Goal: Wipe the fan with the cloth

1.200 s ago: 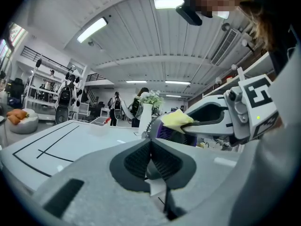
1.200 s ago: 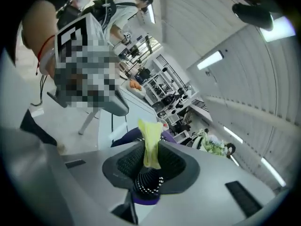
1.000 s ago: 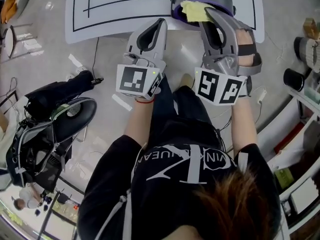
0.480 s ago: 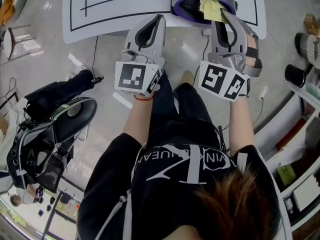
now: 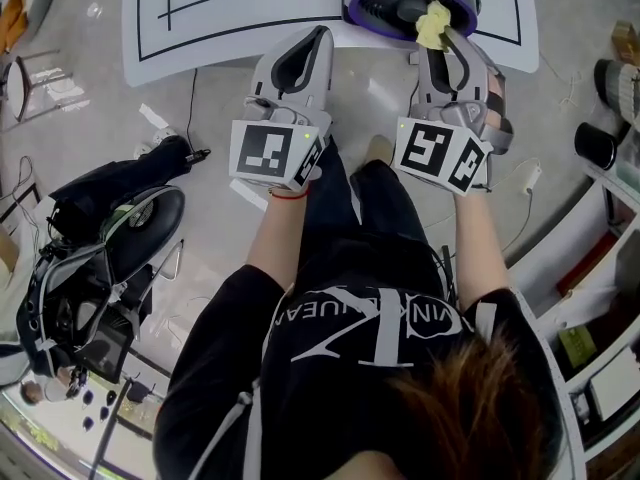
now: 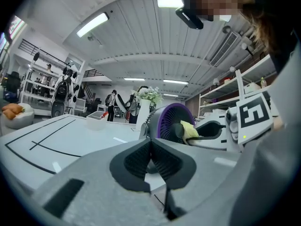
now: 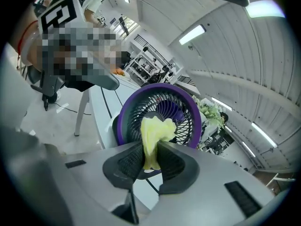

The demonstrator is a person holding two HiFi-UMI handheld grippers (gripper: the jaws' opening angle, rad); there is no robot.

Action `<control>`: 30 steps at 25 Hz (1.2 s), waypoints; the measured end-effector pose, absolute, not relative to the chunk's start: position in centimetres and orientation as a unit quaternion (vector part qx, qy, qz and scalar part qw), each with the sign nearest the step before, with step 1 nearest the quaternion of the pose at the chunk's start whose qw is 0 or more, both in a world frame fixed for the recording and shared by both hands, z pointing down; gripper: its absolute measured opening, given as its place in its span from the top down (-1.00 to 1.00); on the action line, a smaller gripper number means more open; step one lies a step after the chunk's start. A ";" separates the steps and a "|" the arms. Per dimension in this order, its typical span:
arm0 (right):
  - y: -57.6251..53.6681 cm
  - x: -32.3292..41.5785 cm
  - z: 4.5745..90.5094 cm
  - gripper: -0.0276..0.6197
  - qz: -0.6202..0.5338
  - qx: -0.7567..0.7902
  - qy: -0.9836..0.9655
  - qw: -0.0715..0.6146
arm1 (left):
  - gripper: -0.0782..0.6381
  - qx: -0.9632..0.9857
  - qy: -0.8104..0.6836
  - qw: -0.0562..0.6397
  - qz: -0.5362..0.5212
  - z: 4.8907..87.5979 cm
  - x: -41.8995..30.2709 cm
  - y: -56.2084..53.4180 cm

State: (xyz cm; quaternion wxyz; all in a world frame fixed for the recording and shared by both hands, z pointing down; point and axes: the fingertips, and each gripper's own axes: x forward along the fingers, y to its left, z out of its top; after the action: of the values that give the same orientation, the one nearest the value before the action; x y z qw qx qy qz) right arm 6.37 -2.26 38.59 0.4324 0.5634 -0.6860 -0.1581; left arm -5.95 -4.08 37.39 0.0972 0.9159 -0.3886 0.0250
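The fan [image 5: 405,3] has a purple ring and a dark grille and stands at the white table's near edge, its face turned toward me. A small yellow cloth [image 5: 432,26] lies against the grille near the hub. My right gripper [image 5: 445,40] grips that cloth, and its jaws are closing further on it. In the right gripper view the cloth [image 7: 155,135] stands up from between the pads [image 7: 129,161], in front of the fan [image 7: 160,109]. My left gripper [image 5: 318,38] is shut and empty, level, to the left of the fan [image 6: 171,121].
The white table [image 5: 250,18] carries black lines. A black bag and a chair [image 5: 110,218] sit on the floor at the left. Shelves [image 5: 610,98] stand at the right. A cable [image 5: 520,183] lies on the floor by my right arm.
My right gripper has rolled and carried the cloth from the fan's upper left rim rightward and down across its face. The left gripper has stayed put.
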 end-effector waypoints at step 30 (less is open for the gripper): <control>-4.0 -0.5 41.3 0.70 -0.133 0.498 -0.730 0.449 | 0.76 0.910 -0.390 0.135 0.029 39.6 -7.9 -5.2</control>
State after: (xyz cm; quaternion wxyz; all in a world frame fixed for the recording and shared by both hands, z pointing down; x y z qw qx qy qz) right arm -0.55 -3.99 41.31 0.4491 0.4982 -0.7296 -0.1334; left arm -7.87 -5.22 39.61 0.1352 0.9104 -0.3900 0.0289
